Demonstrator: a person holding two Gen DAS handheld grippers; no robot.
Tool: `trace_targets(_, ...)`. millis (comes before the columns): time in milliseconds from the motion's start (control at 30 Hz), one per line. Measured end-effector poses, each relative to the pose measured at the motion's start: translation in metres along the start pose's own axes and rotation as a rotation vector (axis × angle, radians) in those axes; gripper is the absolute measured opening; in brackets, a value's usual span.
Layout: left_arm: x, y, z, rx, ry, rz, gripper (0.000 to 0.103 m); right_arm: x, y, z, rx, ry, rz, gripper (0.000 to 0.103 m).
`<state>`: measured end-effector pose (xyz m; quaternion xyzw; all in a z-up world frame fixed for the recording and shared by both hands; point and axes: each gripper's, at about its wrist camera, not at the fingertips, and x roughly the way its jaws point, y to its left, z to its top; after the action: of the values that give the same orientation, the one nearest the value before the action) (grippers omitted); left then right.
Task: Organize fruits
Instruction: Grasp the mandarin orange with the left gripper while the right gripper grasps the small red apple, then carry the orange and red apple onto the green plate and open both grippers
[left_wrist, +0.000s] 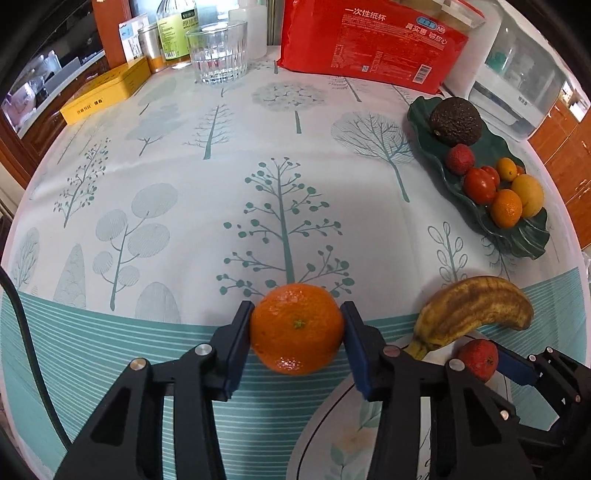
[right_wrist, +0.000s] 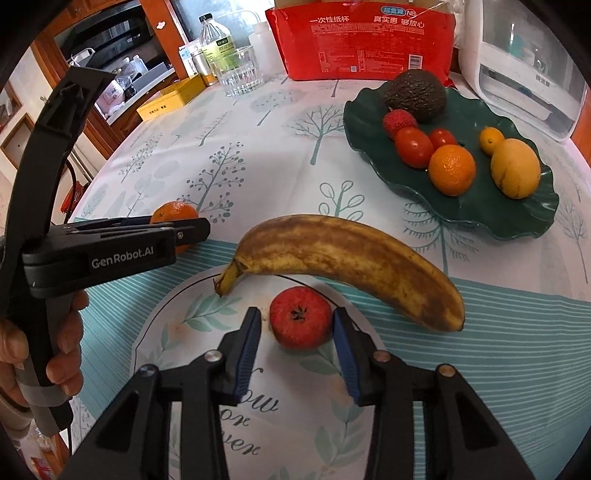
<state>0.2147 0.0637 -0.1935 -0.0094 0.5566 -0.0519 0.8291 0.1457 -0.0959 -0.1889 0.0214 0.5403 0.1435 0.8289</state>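
My left gripper (left_wrist: 297, 325) is shut on a mandarin orange (left_wrist: 297, 330); both pads press its sides. It also shows in the right wrist view (right_wrist: 173, 214), held by the left gripper (right_wrist: 184, 232). My right gripper (right_wrist: 297, 325) is open around a small red fruit (right_wrist: 300, 322), with a gap on the left side. The red fruit (left_wrist: 478, 358) also shows in the left wrist view. A brown-spotted banana (right_wrist: 347, 258) lies just beyond it. A dark green leaf plate (right_wrist: 480, 214) at the right holds an avocado (right_wrist: 415, 94), tomatoes, an orange and yellow fruits.
A red paper-cup pack (right_wrist: 365, 40), a glass tumbler (right_wrist: 240, 74), a bottle (right_wrist: 216, 40) and a yellow box (right_wrist: 170, 98) stand at the table's far side. A white appliance (right_wrist: 524, 66) stands at the far right. A round placemat (right_wrist: 177, 332) lies under the red fruit.
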Motion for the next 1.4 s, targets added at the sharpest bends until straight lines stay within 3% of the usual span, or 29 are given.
trace_targets(400, -0.006, 0.001, -0.010, -0.015, -0.005, -0.018, 0.044, -0.004, 0.002, -0.002, -0.001, -0.020, -0.002, 0.033)
trace_targets(700, -0.038, -0.011, -0.026, 0.014, -0.034, -0.041, 0.044, -0.024, 0.001, -0.010, 0.038, -0.048, 0.032, 0.033)
trace_targets(1100, -0.086, -0.062, -0.046, 0.104, -0.047, -0.134, 0.044, -0.061, -0.018, -0.039, 0.101, -0.065, 0.048, 0.033)
trace_targets(1400, -0.125, -0.102, -0.034, 0.166, -0.092, -0.172, 0.044, -0.119, -0.049, -0.022, 0.113, -0.148, -0.009, 0.033)
